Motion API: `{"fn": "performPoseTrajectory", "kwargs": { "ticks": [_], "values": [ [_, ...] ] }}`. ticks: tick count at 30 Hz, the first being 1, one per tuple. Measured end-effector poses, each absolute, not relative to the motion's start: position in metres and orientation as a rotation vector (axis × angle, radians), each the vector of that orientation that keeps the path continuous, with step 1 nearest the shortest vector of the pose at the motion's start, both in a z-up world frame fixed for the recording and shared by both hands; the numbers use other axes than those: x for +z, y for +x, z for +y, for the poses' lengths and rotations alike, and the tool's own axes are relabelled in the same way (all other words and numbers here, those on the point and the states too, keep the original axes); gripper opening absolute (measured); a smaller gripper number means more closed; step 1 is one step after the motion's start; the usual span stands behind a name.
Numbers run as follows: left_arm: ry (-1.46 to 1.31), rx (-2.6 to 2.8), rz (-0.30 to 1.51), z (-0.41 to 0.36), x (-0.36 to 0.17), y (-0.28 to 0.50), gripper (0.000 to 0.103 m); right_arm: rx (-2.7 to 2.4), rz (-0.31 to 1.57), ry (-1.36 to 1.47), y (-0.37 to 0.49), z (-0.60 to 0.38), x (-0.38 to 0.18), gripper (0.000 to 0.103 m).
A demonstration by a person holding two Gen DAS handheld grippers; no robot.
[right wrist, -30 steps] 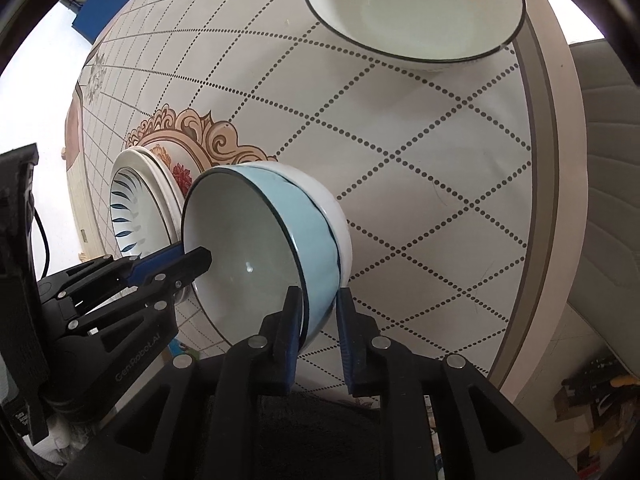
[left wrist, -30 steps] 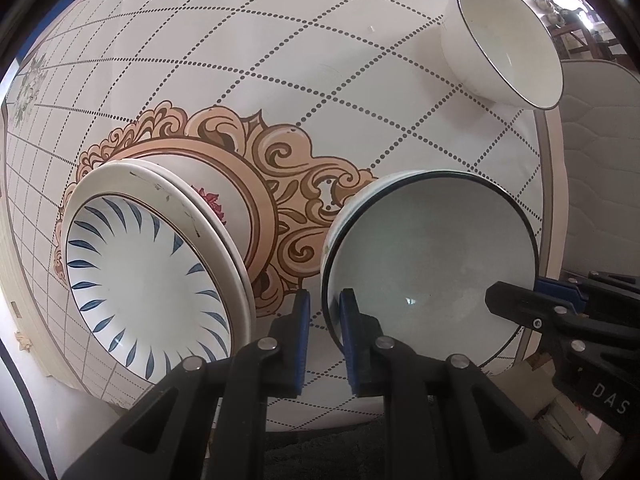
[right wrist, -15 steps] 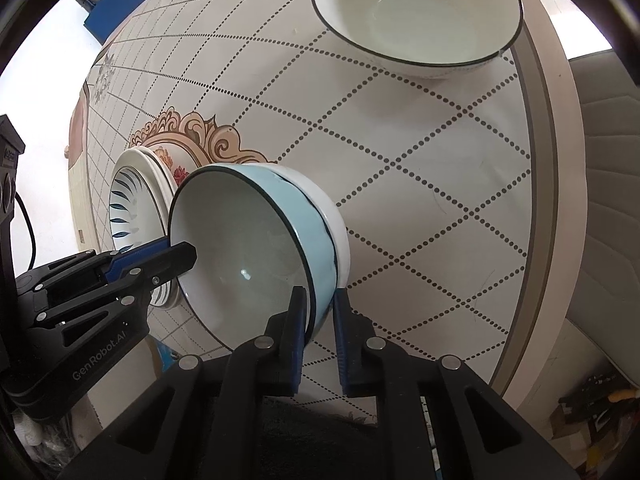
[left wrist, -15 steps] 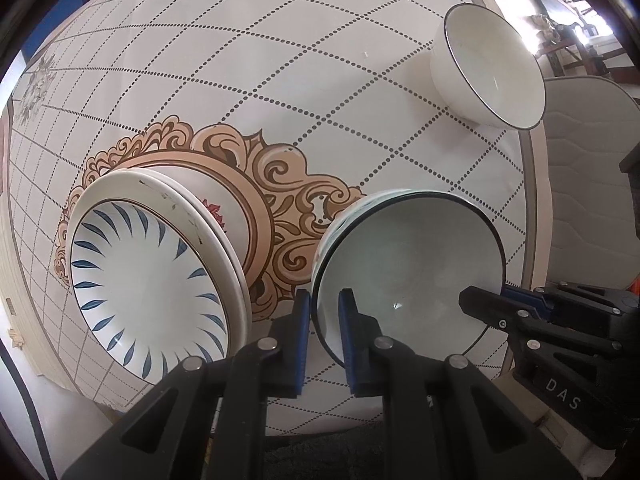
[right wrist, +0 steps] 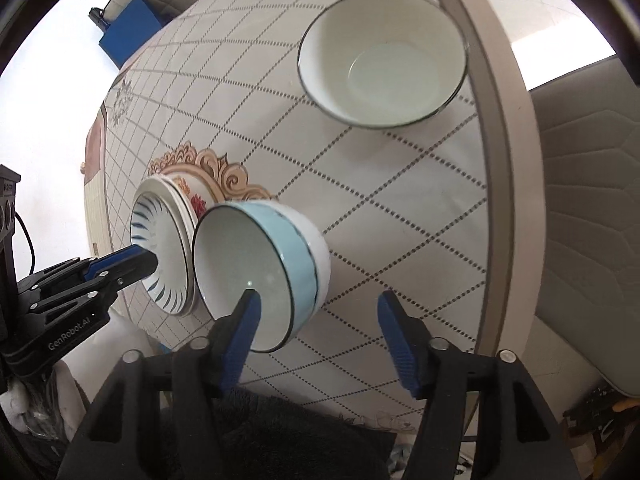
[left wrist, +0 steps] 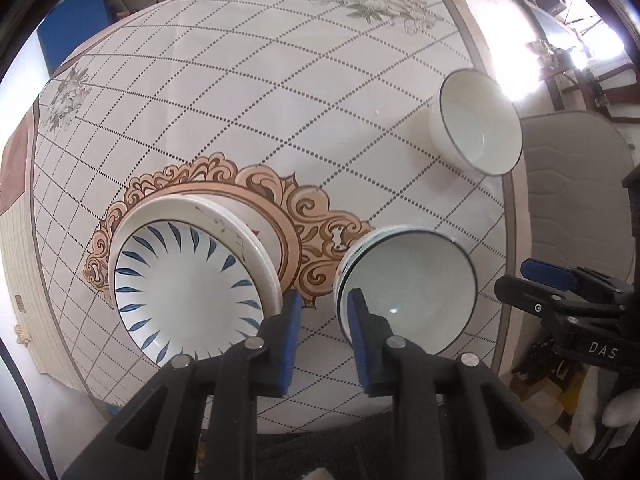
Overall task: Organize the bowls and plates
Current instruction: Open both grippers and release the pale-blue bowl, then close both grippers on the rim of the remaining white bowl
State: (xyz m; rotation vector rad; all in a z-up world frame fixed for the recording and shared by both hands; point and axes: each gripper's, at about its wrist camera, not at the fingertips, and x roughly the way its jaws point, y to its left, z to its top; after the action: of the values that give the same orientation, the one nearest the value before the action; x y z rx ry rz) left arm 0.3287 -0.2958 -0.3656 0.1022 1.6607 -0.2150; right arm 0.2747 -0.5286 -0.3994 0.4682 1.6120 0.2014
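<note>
A stack of bowls, top one light blue outside [right wrist: 276, 256], stands on the table near the front edge; it also shows in the left wrist view [left wrist: 408, 284]. My right gripper [right wrist: 316, 328] is open, pulled back, its left finger in front of the bowl's rim. My left gripper [left wrist: 320, 320] is open just left of the bowl stack, holding nothing. A stack of white plates with blue petal strokes [left wrist: 184, 288] lies left of the bowls, also seen in the right wrist view [right wrist: 160, 256]. A single white bowl with a dark rim [right wrist: 380, 60] stands farther back right [left wrist: 476, 120].
The round table [left wrist: 256, 80] has a dotted-lattice cloth with an ornate orange medallion under the plates. A grey padded chair [right wrist: 584, 200] stands to the right of the table edge. A blue box [right wrist: 128, 28] is on the floor beyond.
Both grippers opened, let go of the blue bowl's rim and pulled back. The bowl now rests in the stack on the table.
</note>
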Motion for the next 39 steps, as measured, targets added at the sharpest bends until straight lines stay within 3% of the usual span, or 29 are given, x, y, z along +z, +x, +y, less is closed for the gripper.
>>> {"fn": "performPoseTrajectory", "kwargs": {
  "ticks": [4,11,19,23,25,28,29,32,39],
  "values": [
    [0.034,-0.233,1.646,-0.319,-0.365,0.362,0.033,0.148,1.529,0.518,0.298,-0.564,-0.395,0.086],
    [0.021,-0.298,1.66,-0.379,-0.394,0.42,0.034,0.012,1.493,0.578,0.351,-0.622,-0.415,0.086],
    [0.108,-0.352,1.717,-0.423,-0.437,0.455,0.033,0.037,1.55,0.57,0.389,-0.634,-0.449,0.052],
    [0.137,-0.369,1.756,-0.433,-0.457,0.458,0.033,0.073,1.575,0.599,0.396,-0.629,-0.461,0.044],
    [0.132,-0.373,1.77,-0.434,-0.463,0.457,0.03,0.083,1.587,0.603,0.398,-0.625,-0.466,0.038],
    [0.139,-0.381,1.78,-0.436,-0.469,0.456,0.019,0.088,1.598,0.593,0.4,-0.621,-0.47,0.016],
    [0.144,-0.384,1.781,-0.437,-0.469,0.455,0.015,0.091,1.599,0.592,0.4,-0.618,-0.47,0.013],
    [0.145,-0.388,1.77,-0.44,-0.469,0.453,0.01,0.088,1.603,0.566,0.4,-0.615,-0.469,0.011],
    [0.161,-0.375,1.742,-0.442,-0.46,0.45,0.01,0.099,1.607,0.558,0.398,-0.614,-0.467,0.01]
  ]
}}
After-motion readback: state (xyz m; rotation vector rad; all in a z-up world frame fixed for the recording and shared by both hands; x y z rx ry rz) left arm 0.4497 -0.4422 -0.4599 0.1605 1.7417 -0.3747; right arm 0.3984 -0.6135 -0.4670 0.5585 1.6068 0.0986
